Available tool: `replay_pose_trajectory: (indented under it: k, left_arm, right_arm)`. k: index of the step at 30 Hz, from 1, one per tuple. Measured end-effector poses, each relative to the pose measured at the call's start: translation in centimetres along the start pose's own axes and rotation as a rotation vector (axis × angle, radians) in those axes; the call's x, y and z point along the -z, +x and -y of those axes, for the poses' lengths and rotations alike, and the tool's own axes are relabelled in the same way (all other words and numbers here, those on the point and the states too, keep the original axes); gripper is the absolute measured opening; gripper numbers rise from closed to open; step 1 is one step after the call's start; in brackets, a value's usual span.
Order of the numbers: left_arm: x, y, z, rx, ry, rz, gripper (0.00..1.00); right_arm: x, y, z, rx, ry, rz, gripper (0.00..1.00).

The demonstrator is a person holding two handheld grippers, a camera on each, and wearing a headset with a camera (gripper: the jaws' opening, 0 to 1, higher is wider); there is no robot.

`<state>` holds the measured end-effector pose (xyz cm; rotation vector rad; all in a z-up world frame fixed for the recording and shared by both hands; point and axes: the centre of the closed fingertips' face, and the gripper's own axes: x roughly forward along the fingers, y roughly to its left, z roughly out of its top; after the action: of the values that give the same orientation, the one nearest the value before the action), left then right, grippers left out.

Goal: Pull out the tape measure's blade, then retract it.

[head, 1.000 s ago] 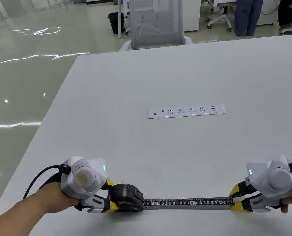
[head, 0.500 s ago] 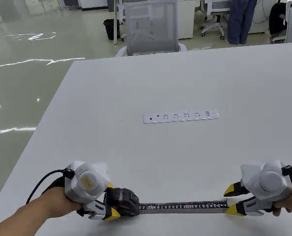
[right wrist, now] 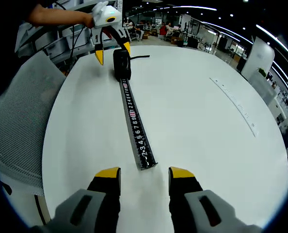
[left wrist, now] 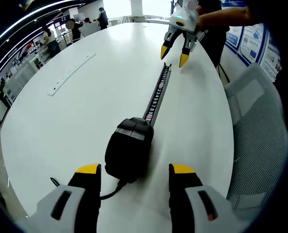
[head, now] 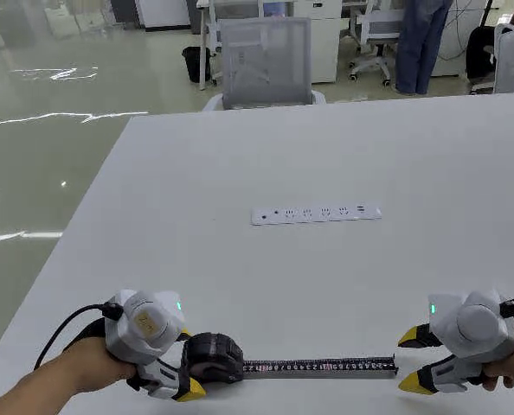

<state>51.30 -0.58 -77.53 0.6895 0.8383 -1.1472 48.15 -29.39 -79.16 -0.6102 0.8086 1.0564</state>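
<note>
Fingers (left wrist: 88, 170) of the left gripper (left wrist: 135, 169) are spread. The rear of the black tape measure case (left wrist: 129, 145) sits between the yellow tips, with a thin gap on either side. The blade (left wrist: 156, 94) runs from the case toward the upper right of the left gripper view, flat on the white counter (left wrist: 86, 111), numbers up. The right gripper (right wrist: 145, 173) also has its fingers apart and holds nothing. The blade's hooked end (right wrist: 146, 164) lies just ahead of their gap, at lower centre of the right gripper view. In the head view the case is at lower left and the blade runs along the bottom edge. A white power strip (head: 316, 213) lies mid-frame, well apart from the tape. A grey mesh chair (head: 266, 52) stands at top centre, by the counter's far edge.
</note>
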Motion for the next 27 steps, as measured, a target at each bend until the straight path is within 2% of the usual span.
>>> replay_pose_trajectory:
  k: [13, 20, 23, 27]
  left_arm:
    - [-0.4, -1.8, 0.7, -0.051, -0.121, 0.078, 0.63]
    - [-0.1, -2.6, 1.8, -0.072, -0.159, 0.106, 0.66]
    - [-0.1, -3.0, 2.4, -0.087, -0.201, 0.129, 0.68]
    - [-0.3, -3.5, 2.9, -0.105, -0.224, 0.150, 0.70]
  right_arm:
    - [-0.5, -1.4, -0.7, 0.054, 0.080, 0.013, 0.54]
    - [-0.1, -2.2, -1.7, 0.083, 0.127, 0.003, 0.61]
    - [0.0, -2.7, -2.0, 0.114, 0.146, 0.000, 0.63]
    - [-0.2, -3.3, -2.4, 0.146, 0.184, 0.017, 0.66]
